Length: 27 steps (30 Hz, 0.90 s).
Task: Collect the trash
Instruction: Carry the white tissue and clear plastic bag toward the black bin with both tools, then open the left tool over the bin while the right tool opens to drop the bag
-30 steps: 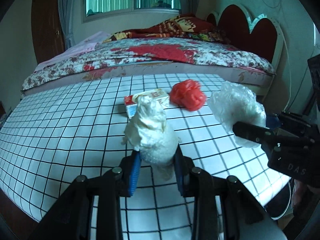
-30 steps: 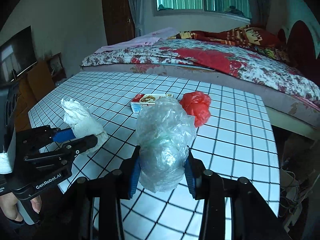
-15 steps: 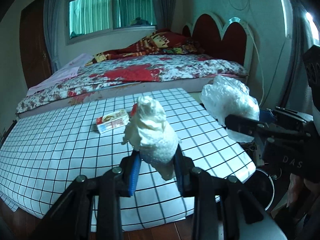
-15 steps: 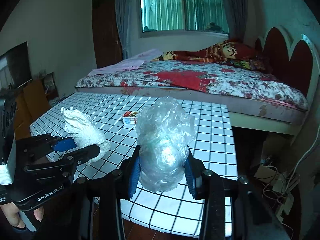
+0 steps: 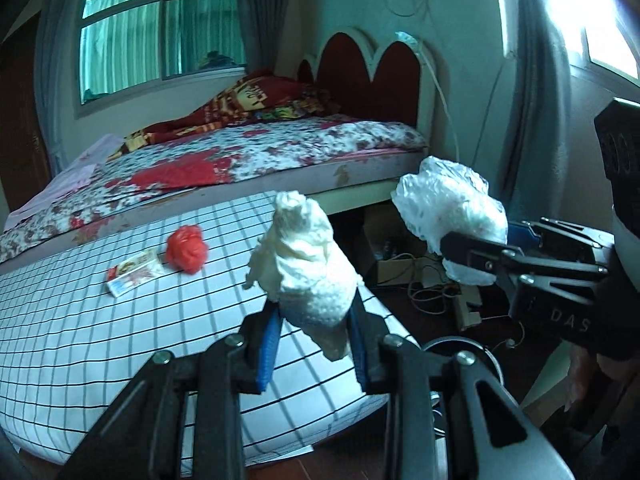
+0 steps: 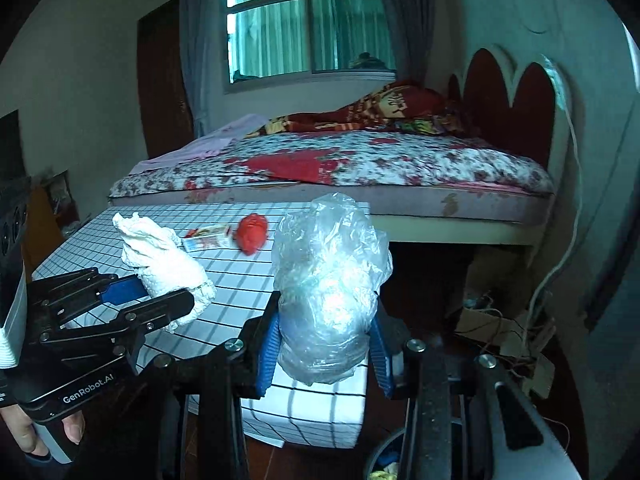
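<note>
Your left gripper (image 5: pixel 314 354) pinches the soft paper wad (image 5: pixel 306 268); your right gripper (image 6: pixel 326 356) squeezes the light, slippery plastic bag (image 6: pixel 328 280). Both hang off the table's (image 5: pixel 100 340) right edge. Grip mid-bulk, gently.

We're in a home bedroom here: a bed (image 6: pixel 360 164) with a floral cover fills the middle, a red scalloped headboard (image 6: pixel 508 100) stands against the wall, a rumpled red blanket (image 5: pixel 256 100) lies by it. There's a curtained window (image 6: pixel 308 24), a dark wooden door (image 6: pixel 160 80), and cables (image 6: pixel 500 320) tangled on the floor.
</note>
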Each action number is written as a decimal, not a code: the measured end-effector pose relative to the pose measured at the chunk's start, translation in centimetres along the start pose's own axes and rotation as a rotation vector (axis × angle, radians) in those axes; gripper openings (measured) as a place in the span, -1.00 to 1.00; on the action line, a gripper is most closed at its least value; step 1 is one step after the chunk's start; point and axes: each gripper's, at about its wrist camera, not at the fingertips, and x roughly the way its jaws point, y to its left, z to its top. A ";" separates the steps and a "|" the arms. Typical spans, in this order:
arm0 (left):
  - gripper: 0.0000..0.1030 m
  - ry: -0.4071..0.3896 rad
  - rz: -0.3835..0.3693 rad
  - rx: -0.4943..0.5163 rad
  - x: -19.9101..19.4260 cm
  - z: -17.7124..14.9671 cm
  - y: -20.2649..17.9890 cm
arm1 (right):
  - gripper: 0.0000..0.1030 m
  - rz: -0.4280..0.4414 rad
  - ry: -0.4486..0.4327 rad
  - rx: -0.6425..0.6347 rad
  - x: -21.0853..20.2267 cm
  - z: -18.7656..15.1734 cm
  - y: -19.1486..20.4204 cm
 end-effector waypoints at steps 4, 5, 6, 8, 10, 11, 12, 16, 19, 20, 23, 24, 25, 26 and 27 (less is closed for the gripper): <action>-0.38 0.012 -0.051 0.029 0.9 0.0 -2.8 | -0.20 -0.046 0.007 0.028 -1.4 -1.3 -2.5; -0.38 0.014 -0.066 0.037 1.1 0.0 -3.6 | -0.20 -0.058 0.010 0.035 -1.7 -1.7 -3.1; -0.38 0.017 -0.079 0.046 1.2 -0.1 -4.3 | -0.20 -0.067 0.013 0.044 -2.0 -2.0 -3.7; -0.38 0.023 -0.102 0.059 1.6 -0.2 -5.8 | -0.20 -0.089 0.024 0.057 -2.6 -2.8 -4.8; -0.38 0.034 -0.131 0.074 2.2 -0.5 -7.2 | -0.20 -0.109 0.033 0.068 -3.2 -3.6 -5.9; -0.38 0.041 -0.146 0.079 2.6 -0.6 -7.9 | -0.20 -0.119 0.037 0.072 -3.5 -4.0 -6.3; -0.38 0.047 -0.157 0.084 2.8 -0.7 -8.5 | -0.19 -0.128 0.041 0.076 -3.7 -4.3 -6.8; -0.38 0.073 -0.201 0.106 3.8 -1.4 -10.9 | -0.19 -0.168 0.063 0.109 -4.4 -5.8 -8.9; -0.38 0.094 -0.224 0.115 4.4 -2.0 -12.1 | -0.19 -0.193 0.085 0.129 -4.7 -6.9 -10.1; -0.38 0.100 -0.229 0.116 4.6 -2.1 -12.4 | -0.19 -0.200 0.092 0.133 -4.8 -7.3 -10.5; -0.38 0.124 -0.251 0.121 5.2 -2.9 -13.4 | -0.19 -0.213 0.112 0.141 -5.0 -8.4 -11.3; -0.38 0.131 -0.258 0.123 5.4 -3.1 -13.7 | -0.19 -0.218 0.119 0.142 -5.1 -8.7 -11.5; -0.38 0.138 -0.263 0.126 5.6 -3.3 -14.1 | -0.19 -0.222 0.125 0.144 -5.3 -9.1 -11.7; -0.38 0.144 -0.269 0.129 5.8 -3.5 -14.5 | -0.19 -0.225 0.131 0.147 -5.4 -9.4 -11.9; -0.38 0.149 -0.274 0.131 6.1 -3.6 -14.7 | -0.19 -0.228 0.136 0.149 -5.4 -9.6 -12.0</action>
